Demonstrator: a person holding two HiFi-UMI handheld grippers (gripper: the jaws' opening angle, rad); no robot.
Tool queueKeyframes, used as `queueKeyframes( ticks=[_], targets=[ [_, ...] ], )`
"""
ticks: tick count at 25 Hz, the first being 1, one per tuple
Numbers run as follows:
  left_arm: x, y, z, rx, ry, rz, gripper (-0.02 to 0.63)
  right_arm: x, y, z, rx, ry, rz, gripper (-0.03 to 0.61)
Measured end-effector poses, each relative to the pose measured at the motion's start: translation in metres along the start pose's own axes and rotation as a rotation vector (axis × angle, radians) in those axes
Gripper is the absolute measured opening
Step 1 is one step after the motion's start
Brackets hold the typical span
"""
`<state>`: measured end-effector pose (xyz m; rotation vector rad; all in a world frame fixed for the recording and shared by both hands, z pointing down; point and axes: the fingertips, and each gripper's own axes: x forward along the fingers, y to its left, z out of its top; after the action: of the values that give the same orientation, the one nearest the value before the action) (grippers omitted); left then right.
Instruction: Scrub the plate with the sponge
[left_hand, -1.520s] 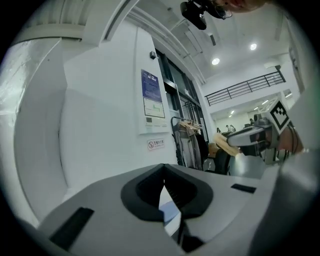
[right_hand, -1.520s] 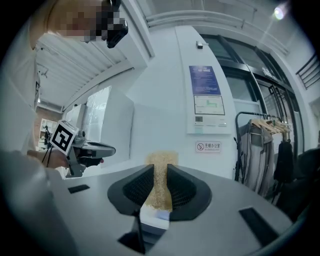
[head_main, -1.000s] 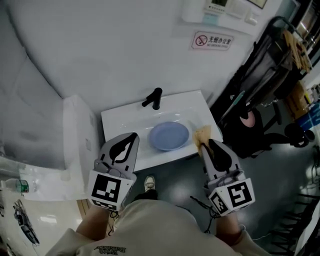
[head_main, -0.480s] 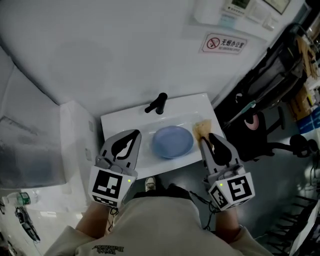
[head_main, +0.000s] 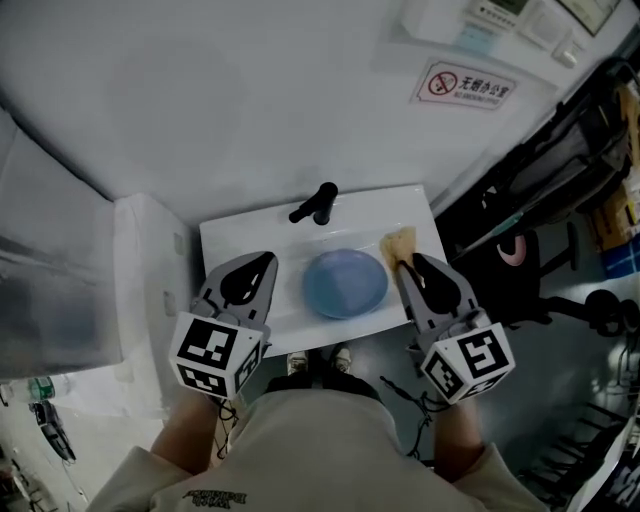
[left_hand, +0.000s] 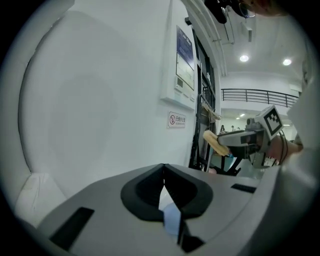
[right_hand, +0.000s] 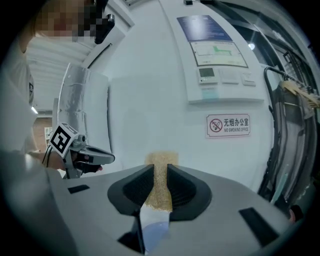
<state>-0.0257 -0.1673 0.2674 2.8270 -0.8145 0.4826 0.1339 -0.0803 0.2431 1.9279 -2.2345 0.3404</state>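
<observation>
Plate, blue and round, lies in the white sink, between my two grippers and clear of both. My left gripper has its jaws pressed together on nothing, over the basin's left part; my right gripper is clamped on the tan sponge, which juts past its tips at the sink's right edge. Behind the plate stands the black faucet, with a no-smoking sign on the wall beyond.
</observation>
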Motion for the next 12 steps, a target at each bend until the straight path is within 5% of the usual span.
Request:
queueKeyframes(
  ticks=[8, 12],
  targets=[
    [0.037, 0.014, -0.016, -0.035, 0.059, 0.030, 0.020, 0.047, -0.018, -0.033, -0.037, 0.160, 0.127, 0.089],
    [0.059, 0.022, -0.036, -0.062, 0.125, 0.045, 0.078, 0.078, -0.020, -0.060, -0.050, 0.248, 0.209, 0.089]
  ],
)
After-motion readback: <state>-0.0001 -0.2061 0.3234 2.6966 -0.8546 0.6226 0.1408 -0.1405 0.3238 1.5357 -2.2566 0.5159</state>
